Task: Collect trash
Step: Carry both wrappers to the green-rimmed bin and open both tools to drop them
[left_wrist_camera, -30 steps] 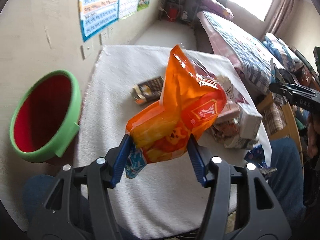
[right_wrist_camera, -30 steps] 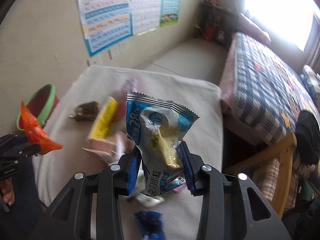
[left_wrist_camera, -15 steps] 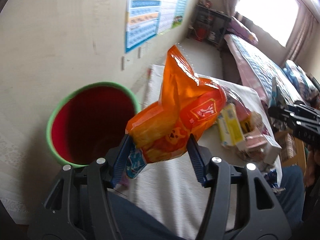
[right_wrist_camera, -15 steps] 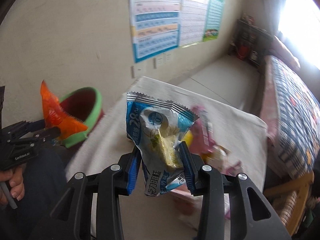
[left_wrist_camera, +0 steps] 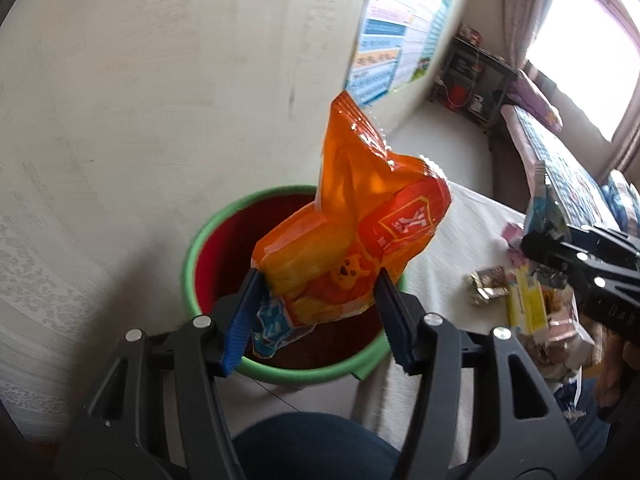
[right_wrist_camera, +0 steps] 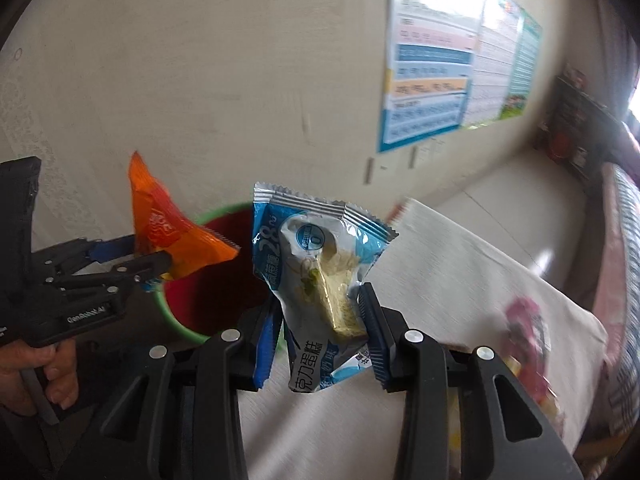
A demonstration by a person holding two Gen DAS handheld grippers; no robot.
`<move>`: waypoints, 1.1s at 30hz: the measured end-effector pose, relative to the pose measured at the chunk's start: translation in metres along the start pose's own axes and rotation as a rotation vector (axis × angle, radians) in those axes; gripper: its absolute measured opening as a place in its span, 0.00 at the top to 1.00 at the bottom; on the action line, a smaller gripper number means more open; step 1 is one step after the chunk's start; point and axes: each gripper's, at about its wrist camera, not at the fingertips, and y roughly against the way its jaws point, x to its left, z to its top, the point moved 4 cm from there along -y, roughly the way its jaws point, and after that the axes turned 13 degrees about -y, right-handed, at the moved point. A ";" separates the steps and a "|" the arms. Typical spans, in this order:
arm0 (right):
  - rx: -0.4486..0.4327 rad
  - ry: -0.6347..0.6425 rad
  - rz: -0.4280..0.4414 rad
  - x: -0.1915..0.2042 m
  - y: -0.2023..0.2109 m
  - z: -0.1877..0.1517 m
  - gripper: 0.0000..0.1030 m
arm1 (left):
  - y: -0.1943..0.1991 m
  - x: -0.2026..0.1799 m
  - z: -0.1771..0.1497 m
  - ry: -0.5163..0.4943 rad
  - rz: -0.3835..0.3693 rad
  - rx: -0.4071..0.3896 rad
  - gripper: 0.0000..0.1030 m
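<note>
My left gripper (left_wrist_camera: 318, 312) is shut on an orange snack bag (left_wrist_camera: 352, 236), which hangs over the mouth of a bin (left_wrist_camera: 288, 372) with a green rim and red inside. In the right wrist view my right gripper (right_wrist_camera: 320, 336) is shut on a blue and silver cake wrapper (right_wrist_camera: 316, 272), held near the bin (right_wrist_camera: 182, 320) at the table's left edge. The left gripper (right_wrist_camera: 156, 264) with the orange bag (right_wrist_camera: 172, 236) shows at the left of that view. The right gripper (left_wrist_camera: 548, 248) shows at the right of the left wrist view.
A table with a white cloth (right_wrist_camera: 460, 280) stands right of the bin, with several wrappers and small boxes (left_wrist_camera: 528, 304) piled on it. A beige wall with posters (right_wrist_camera: 432, 80) is behind. A bed (left_wrist_camera: 568, 168) lies far right. A person's knee (left_wrist_camera: 312, 444) is below.
Both grippers swung left from over the table toward the bin, each keeping its wrapper. The bin now sits right under the orange bag.
</note>
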 end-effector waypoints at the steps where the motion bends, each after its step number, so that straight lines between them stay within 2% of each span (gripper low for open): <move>1: 0.000 0.006 0.005 0.006 -0.006 0.004 0.63 | -0.001 0.006 0.001 0.010 0.002 0.000 0.47; 9: 0.053 0.045 0.041 0.046 -0.056 0.018 0.63 | -0.017 0.048 0.010 0.092 -0.013 -0.005 0.47; 18: 0.118 0.054 0.055 0.062 -0.102 0.015 0.61 | -0.030 0.063 0.012 0.118 -0.053 0.005 0.46; 20: 0.120 0.061 0.048 0.064 -0.106 0.013 0.38 | -0.031 0.065 0.013 0.119 -0.054 0.006 0.36; 21: 0.117 0.065 0.048 0.066 -0.107 0.012 0.37 | -0.030 0.068 0.013 0.126 -0.048 -0.002 0.28; 23: 0.119 0.079 0.040 0.066 -0.108 0.008 0.30 | -0.029 0.070 0.014 0.140 -0.056 -0.012 0.23; 25: 0.120 0.080 0.033 0.064 -0.108 0.004 0.26 | -0.027 0.073 0.013 0.152 -0.050 -0.023 0.10; 28: 0.124 0.072 0.029 0.058 -0.106 0.000 0.23 | -0.021 0.078 0.009 0.173 -0.046 -0.037 0.05; 29: 0.120 0.072 0.023 0.056 -0.103 -0.001 0.19 | -0.019 0.079 0.007 0.180 -0.044 -0.038 0.05; 33: 0.092 0.059 0.015 0.050 -0.088 -0.004 0.15 | -0.015 0.074 0.005 0.175 -0.045 -0.030 0.05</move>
